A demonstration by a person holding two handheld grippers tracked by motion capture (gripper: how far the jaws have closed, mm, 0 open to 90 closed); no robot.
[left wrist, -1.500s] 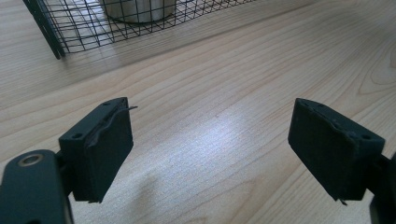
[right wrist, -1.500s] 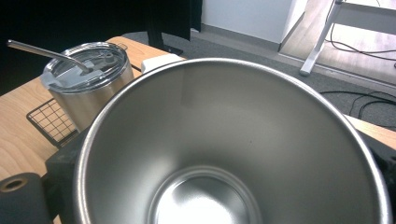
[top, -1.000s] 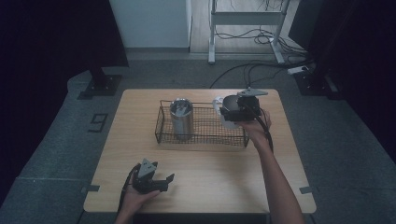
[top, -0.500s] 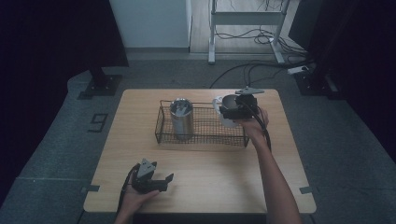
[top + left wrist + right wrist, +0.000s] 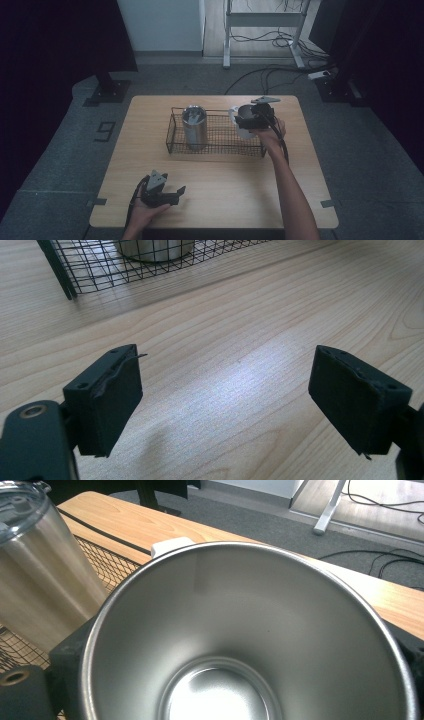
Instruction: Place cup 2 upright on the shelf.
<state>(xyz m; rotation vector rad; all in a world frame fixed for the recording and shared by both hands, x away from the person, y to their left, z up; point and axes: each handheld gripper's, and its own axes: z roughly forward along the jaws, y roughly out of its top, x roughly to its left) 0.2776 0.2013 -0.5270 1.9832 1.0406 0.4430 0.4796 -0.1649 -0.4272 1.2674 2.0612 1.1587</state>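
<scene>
The right claw (image 5: 250, 120) grips a steel mug (image 5: 244, 121), upright, at the right end of the wire basket (image 5: 220, 145), near a tumbler (image 5: 194, 127) standing inside. The left claw (image 5: 165, 192) rests on the desk (image 5: 225, 180), its jaws apart around nothing.

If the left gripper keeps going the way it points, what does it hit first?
Probably the wire basket: the left gripper, jaws apart and empty, points over bare table toward the basket's near wall, the steel tumbler behind it. Depth is unclear.
</scene>
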